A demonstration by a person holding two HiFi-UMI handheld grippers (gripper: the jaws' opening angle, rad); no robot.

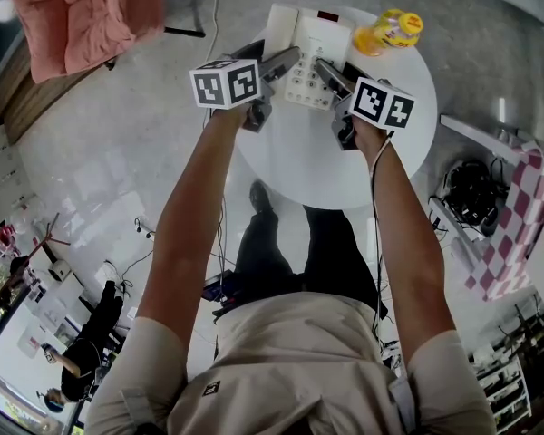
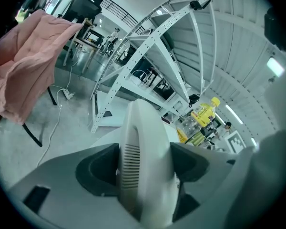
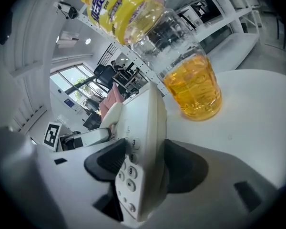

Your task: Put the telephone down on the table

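step: set-down | L gripper (image 1: 286,62) clamped on telephone (image 1: 310,57) handset edge; R gripper (image 1: 331,78) clamped on keypad edge | telephone top-centre of head view, over table (image 1: 344,175), bottle (image 1: 392,33) just right | tip: lower both evenly, base flat, avoid bottle, then let go

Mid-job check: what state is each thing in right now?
telephone: gripped on both sides, handset on its cradle, over the table.
left gripper: jaws shut on the telephone.
right gripper: jaws shut on the telephone.
bottle: upright on the table, partly full.
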